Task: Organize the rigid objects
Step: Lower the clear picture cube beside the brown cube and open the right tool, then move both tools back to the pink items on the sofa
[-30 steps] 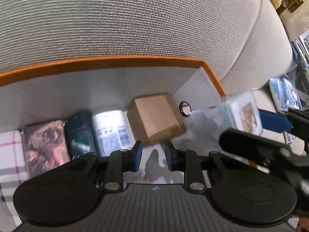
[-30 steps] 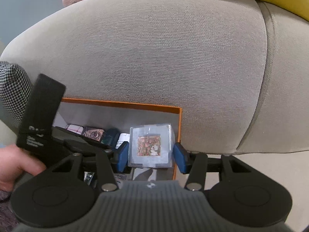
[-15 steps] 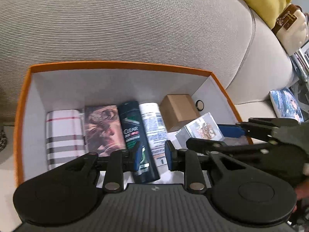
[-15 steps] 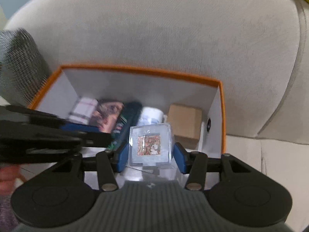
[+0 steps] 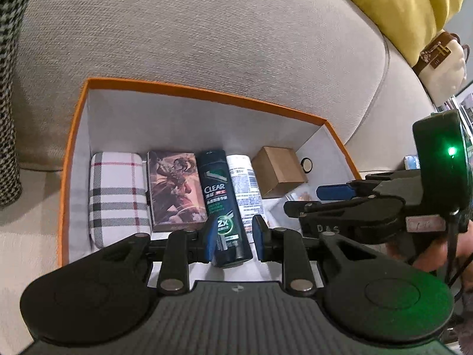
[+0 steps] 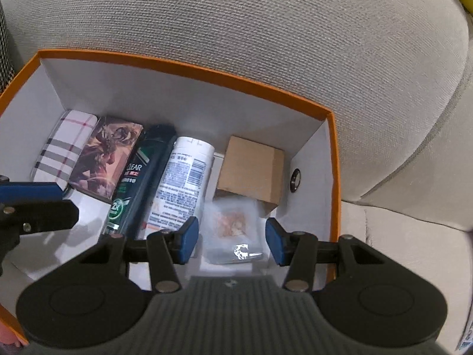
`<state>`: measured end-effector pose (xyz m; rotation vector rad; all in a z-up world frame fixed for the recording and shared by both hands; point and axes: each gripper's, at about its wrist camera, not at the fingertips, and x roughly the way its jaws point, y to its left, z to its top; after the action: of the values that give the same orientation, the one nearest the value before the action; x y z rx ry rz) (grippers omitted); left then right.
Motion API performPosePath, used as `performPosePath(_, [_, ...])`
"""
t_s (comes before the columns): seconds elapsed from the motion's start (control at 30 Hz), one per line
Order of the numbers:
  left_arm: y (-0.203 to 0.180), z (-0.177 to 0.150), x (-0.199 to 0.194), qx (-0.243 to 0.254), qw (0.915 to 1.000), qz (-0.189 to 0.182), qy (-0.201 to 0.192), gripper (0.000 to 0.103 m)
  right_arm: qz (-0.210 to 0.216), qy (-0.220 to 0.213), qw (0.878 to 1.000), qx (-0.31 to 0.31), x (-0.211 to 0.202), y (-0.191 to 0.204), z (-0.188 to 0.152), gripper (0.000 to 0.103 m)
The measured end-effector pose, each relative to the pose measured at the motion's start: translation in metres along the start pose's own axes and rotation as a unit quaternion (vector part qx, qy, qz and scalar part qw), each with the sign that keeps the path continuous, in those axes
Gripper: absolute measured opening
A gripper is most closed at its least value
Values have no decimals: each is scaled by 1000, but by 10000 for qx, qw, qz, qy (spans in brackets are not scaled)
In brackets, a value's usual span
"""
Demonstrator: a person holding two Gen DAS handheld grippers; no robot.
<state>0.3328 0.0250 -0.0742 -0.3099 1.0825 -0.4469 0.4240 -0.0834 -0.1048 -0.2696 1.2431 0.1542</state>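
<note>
An orange box [image 5: 204,92] [image 6: 189,69] with white walls stands against a beige sofa. In it lie a plaid case [image 5: 118,195], a picture box [image 5: 176,189], a dark CLEAR bottle [image 5: 220,201] [image 6: 133,177], a white bottle [image 6: 183,183], a brown carton [image 6: 251,171] and a clear plastic cube with a picture [image 6: 233,227] in front of the carton. My right gripper [image 6: 232,242] is open above the cube, apart from it. My left gripper [image 5: 232,236] is open and empty over the box's near side.
The sofa back [image 5: 207,35] rises right behind the box. A yellow cushion [image 5: 399,3] and a cream bag [image 5: 440,65] lie at the far right. A houndstooth cushion [image 5: 9,88] stands left of the box. A round eyelet [image 6: 295,180] marks the box's right wall.
My right gripper has opened and let go of the clear cube, which now lies in the box. Both grippers have pulled back and up from the box.
</note>
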Motion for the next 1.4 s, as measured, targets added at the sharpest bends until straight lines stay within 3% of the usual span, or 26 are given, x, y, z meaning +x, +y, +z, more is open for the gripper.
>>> performPosePath(0.13, [2,-2,-1,-3,10000,-22,0,29,98,86,9998,-156,-2,0,1,51])
performPosePath(0.2, [4,-4,-2,-14,10000,-31,-17,30,233,141,9991,-317,-5,2,-1,47])
performPosePath(0.37, [6,-7,-4,-44,9999,-89,-36,31,430,560,9956,-611,-10,6,-9,21])
performPosePath(0.53, [5,-7,-3,-54,9998,-196,-61,31,169,746,9878,-1354,-1,17,-14,11])
performPosePath(0.8, [10,-11,-13,-42,9997,-207,-99,31,290,970,9815,-1622,-4,19,-8,9])
performPosePath(0.93, [12,-10,-11,-134,9996,-236,-114,31,52,1080,9762,-1882,4,26,-12,9])
performPosePath(1.4, [10,-15,-32,-98,9993,-232,-285,31,271,806,9843,-1543,-4,26,-6,6])
